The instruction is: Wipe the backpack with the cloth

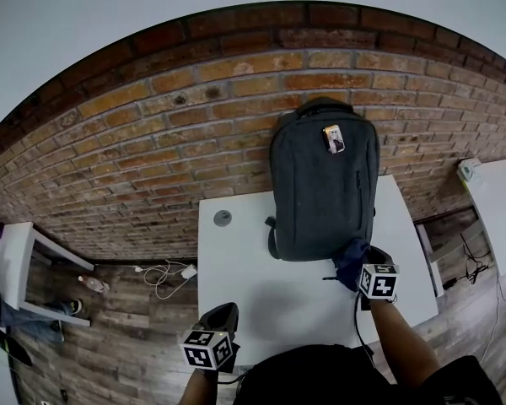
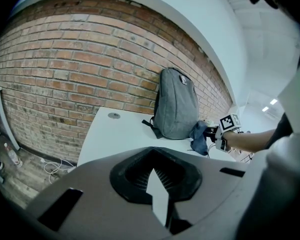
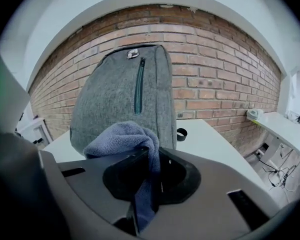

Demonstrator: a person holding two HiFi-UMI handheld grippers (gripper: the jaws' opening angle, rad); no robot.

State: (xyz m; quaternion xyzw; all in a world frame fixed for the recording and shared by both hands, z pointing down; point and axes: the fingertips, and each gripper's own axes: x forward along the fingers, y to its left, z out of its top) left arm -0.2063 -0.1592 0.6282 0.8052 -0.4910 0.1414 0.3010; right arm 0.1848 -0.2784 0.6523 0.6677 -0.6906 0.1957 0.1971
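Cloth (image 3: 117, 136) clamped in right gripper (image 3: 149, 159) beside backpack (image 3: 121, 96).

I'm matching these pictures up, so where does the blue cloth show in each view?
Head view: cloth at the backpack's lower right corner.
Left gripper view: cloth right of centre, at the backpack's base.
Right gripper view: cloth lower centre, bunched before the backpack.
Shared landmark: the grey backpack.
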